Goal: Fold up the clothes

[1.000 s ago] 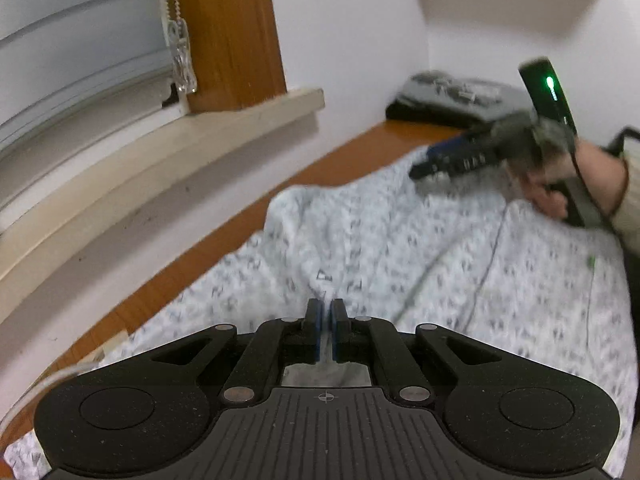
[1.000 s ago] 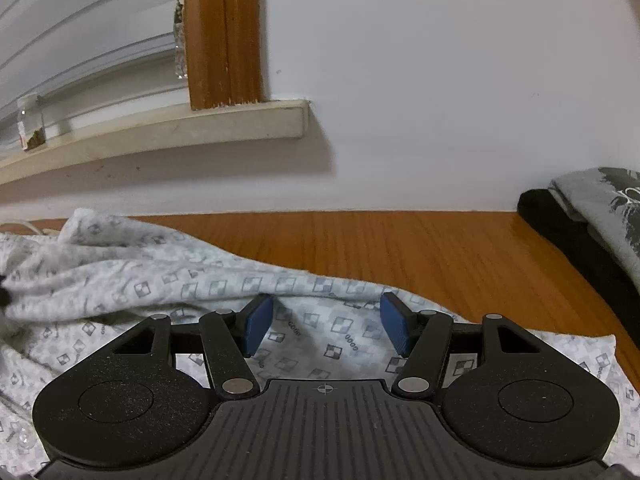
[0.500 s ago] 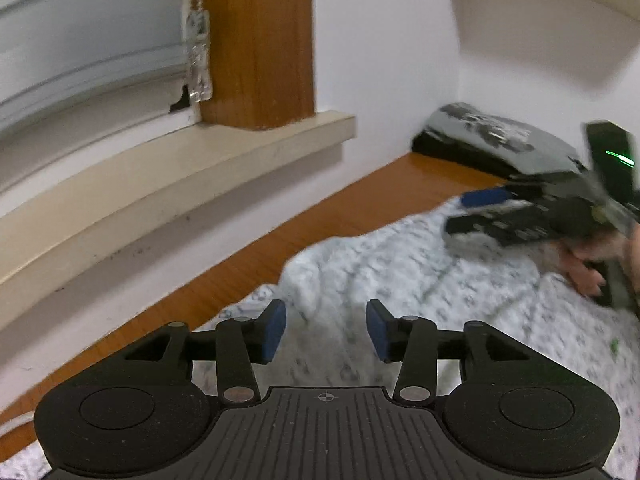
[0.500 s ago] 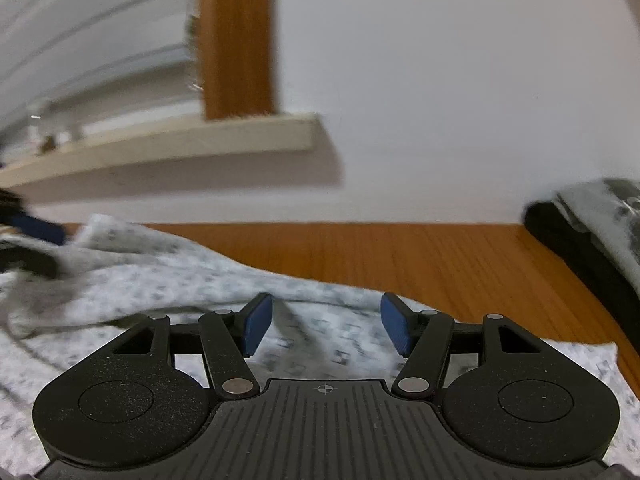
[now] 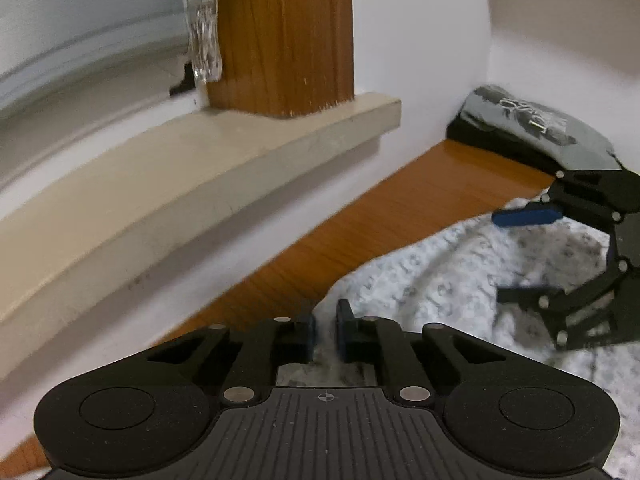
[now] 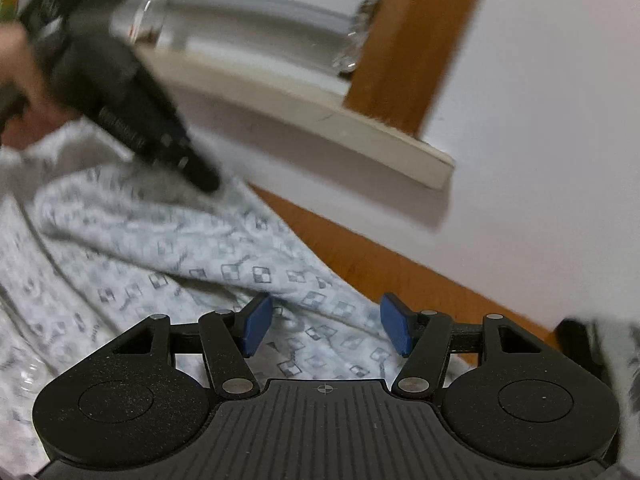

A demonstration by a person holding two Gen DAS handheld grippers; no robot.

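White wall and a pale window sill (image 5: 224,184) back your wooden bench (image 5: 404,216), where the patterned white garment (image 6: 168,256) lies rumpled across the near side; its far edges run out of both views. Your left gripper (image 5: 325,330) has its jaws drawn nearly together at the garment's edge, a narrow gap between them; whether cloth is pinched there is hard to make out. Your right gripper (image 6: 326,326) hovers over the fabric with jaws spread wide, holding nothing. Folded dark and grey clothes (image 5: 536,128) sit stacked in the far corner, partly cut off by the right gripper in the left view; your left hand (image 6: 16,80) is a blur at the right view's edge.
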